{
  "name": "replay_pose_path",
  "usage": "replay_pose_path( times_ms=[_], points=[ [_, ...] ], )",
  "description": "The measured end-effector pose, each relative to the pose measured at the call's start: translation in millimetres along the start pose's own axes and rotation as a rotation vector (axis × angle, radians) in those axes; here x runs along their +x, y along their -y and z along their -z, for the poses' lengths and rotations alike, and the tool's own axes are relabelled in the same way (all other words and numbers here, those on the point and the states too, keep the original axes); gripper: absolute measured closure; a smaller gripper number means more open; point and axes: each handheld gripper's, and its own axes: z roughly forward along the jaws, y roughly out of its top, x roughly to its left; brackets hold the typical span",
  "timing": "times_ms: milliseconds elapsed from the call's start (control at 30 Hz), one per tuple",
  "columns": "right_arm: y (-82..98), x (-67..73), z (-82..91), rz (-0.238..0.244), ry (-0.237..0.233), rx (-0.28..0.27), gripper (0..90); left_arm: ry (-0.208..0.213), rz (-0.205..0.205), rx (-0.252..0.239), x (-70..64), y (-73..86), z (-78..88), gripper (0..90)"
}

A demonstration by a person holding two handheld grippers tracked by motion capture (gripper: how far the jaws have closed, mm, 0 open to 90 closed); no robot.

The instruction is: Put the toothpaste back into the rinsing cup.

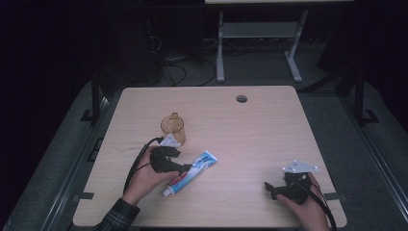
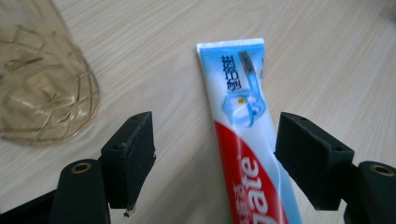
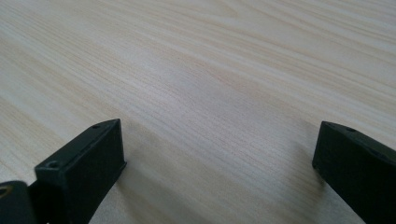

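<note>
A blue, white and red toothpaste tube (image 1: 192, 171) (image 2: 243, 121) lies flat on the light wooden table (image 1: 260, 130), its white cap toward the front edge. My left gripper (image 1: 182, 160) (image 2: 219, 135) is open and low over the table, straddling the tube. The tube lies nearer the right-hand jaw in the left gripper view, and neither pad presses on it. An amber see-through cup (image 1: 173, 127) (image 2: 42, 84) stands just behind and left of that gripper. My right gripper (image 1: 270, 189) (image 3: 217, 144) rests open near the front right, with bare wood between its jaws.
A round cable hole (image 1: 241, 98) sits near the table's far edge. Beyond the table are a dark floor, cables and a metal desk frame (image 1: 260, 43). The person's forearms enter from the bottom edge.
</note>
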Motion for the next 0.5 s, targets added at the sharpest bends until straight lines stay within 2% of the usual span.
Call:
replay_pose_path(
  times_ms=[167,367,500],
  points=[
    [0.0,0.0,0.0,0.000,0.000,0.000,1.6,0.007,0.002,0.001,-2.4,-8.4,-10.8,27.9],
    [0.0,0.0,0.0,0.000,0.000,0.000,1.6,-0.004,-0.009,0.022,-4.8,-15.5,-21.0,28.0],
    [0.0,0.0,0.0,0.000,0.000,0.000,1.6,-0.017,-0.009,0.040,-8.0,-21.7,-33.6,28.1]
  ],
)
